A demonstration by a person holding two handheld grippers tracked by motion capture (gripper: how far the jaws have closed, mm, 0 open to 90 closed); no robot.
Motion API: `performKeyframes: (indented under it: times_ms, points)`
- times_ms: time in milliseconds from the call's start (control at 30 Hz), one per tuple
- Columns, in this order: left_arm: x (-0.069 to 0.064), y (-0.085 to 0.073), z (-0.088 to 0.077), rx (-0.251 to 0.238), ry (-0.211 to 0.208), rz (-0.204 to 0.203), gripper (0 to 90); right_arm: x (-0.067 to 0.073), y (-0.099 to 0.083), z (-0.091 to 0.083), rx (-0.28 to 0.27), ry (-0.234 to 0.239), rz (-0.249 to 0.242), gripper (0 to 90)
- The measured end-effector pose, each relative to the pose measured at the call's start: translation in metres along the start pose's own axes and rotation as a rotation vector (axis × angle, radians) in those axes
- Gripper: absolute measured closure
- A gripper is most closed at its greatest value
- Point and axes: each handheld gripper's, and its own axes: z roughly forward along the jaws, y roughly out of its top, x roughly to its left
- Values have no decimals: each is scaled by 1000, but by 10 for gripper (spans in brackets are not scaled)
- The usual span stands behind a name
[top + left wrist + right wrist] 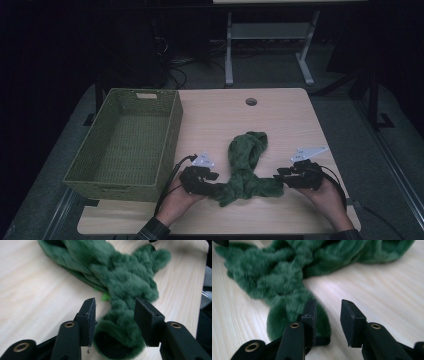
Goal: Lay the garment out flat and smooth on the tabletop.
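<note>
Near the front edge of the table (295, 107), a person's two hands held the grippers. The left hand (175, 197) held the left gripper (200, 177), and the right hand (325, 192) held the right gripper (295, 175).

Between them lay a fuzzy green scarf (245, 167). One end of it reached each gripper.

In the left gripper view, the left gripper (115, 320) had its jaws open, with the rolled end of the scarf (120, 277) lying between them. The jaws were beside the fluff and did not look pressed into it.

In the right gripper view, the right gripper (328, 320) also had its jaws open. The scarf (287, 277) end lay against one jaw, and bare table (387, 290) showed in the gap. The picture was a bit blurry, so it may just be touching.

Farther back, the scarf bunched up in a loop near the middle of the table.

On the left side sat a green woven basket (172, 130). At the far edge of the table was a small round hole (251, 101).
</note>
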Motion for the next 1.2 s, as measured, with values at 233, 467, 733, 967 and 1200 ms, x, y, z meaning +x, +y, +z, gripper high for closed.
performKeyframes:
  times_ms: [233,467,733,967,1200]
  points:
    - [14,16,3,-31,38,1,513,-9,18,3,-47,-4,26,620]
    - [33,37,12,-59,86,-10,527,4,25,15,-34,27,2,592]
    - [64,78,30,-95,119,-11,553,17,22,24,1,47,-30,563]
    - [79,114,53,-91,89,28,552,22,16,27,8,48,-44,548]
    - [78,144,90,-88,35,47,558,27,13,29,12,67,-56,540]
